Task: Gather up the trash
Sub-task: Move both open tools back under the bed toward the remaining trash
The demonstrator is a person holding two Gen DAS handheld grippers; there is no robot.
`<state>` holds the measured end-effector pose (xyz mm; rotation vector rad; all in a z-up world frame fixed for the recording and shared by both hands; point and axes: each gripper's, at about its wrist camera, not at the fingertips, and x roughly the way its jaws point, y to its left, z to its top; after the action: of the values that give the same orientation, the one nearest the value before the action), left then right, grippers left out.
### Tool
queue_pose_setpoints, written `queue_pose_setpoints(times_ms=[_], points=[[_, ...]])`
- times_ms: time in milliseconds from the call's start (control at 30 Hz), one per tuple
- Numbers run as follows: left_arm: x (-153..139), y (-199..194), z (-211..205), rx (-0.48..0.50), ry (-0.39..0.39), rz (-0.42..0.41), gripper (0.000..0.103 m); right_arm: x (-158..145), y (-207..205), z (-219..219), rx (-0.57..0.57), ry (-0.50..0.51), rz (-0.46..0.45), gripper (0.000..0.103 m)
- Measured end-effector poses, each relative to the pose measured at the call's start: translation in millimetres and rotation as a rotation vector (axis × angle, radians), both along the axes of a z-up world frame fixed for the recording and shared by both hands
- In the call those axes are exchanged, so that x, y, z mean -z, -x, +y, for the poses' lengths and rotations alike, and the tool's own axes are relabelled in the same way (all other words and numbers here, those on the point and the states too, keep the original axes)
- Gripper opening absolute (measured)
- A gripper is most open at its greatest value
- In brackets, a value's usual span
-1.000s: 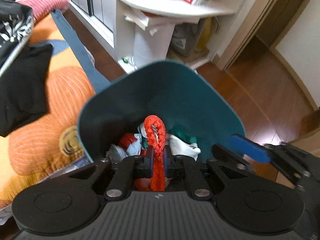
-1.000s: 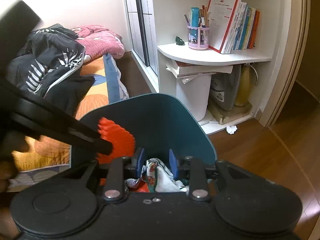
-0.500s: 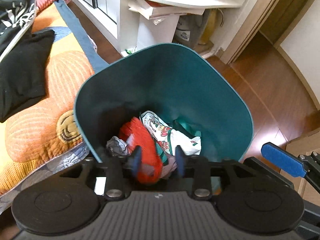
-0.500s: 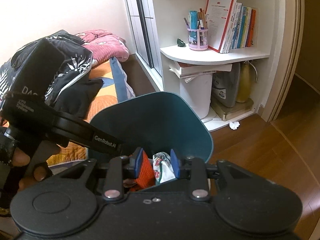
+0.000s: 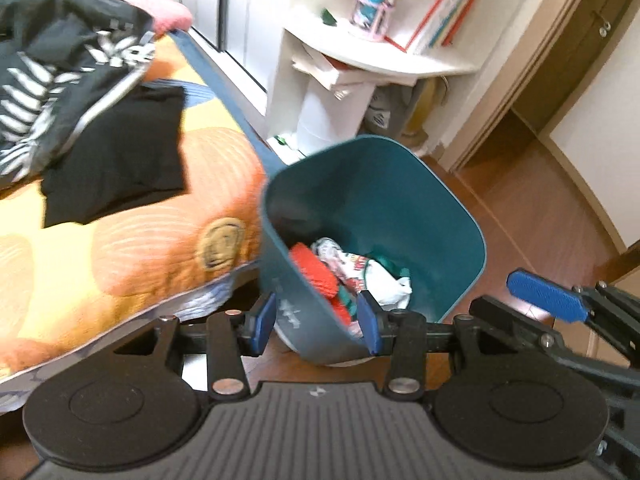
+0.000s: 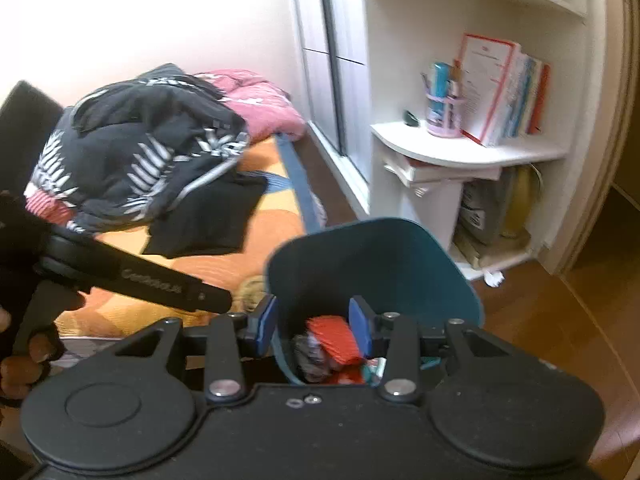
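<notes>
- The left gripper [image 5: 316, 322] has its jaws apart with nothing between the pads; it has just let go of the red mesh scrap [image 5: 314, 270], which now lies in the bin [image 5: 384, 196].
- The right gripper [image 6: 314, 324] is empty too, and its jaws have just been opening; the red scrap only shows through the gap, well below.
- The trash sits in a heap at the bottom of the teal bin beside the bed [image 5: 132, 240]: the red scrap, crumpled white wrappers [image 5: 384, 280], something green.
- My guess is that all of it is light, soft and crushable, so a pinch on any raised fold would do; the mesh should snag easily on a pad.
- One small white scrap [image 6: 494, 278] lies on the floor by the shelf [image 6: 468, 148]; it looks like paper, best nipped at its raised middle.
</notes>
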<state>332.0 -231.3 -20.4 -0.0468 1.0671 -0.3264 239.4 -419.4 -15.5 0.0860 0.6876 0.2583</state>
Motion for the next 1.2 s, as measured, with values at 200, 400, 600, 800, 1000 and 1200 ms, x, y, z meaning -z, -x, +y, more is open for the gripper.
queue_pose_setpoints(times_ms=[200,400,600,800,1000,1200], points=[[-29,32,61,-0.062,0.011,-0.046,0.043,-20,14,47,-0.094,-0.013,-0.016,0.042],[-42,62,128,-0.122,0.001,-0.064,0.043,-27,25,104,-0.203,-0.004,-0.013,0.043],[-35,91,198,-0.197,-0.023,-0.057,0.052,-17,34,159,-0.322,-0.031,0.022,0.044],[-8,117,269,-0.312,-0.03,-0.039,0.075,5,43,222,-0.478,-0.039,0.069,0.048],[44,124,336,-0.463,-0.018,0.067,0.079,47,45,276,-0.565,-0.018,0.13,0.049],[125,120,404,-0.653,-0.042,0.256,0.08,117,34,315,-0.607,0.029,0.286,0.05]])
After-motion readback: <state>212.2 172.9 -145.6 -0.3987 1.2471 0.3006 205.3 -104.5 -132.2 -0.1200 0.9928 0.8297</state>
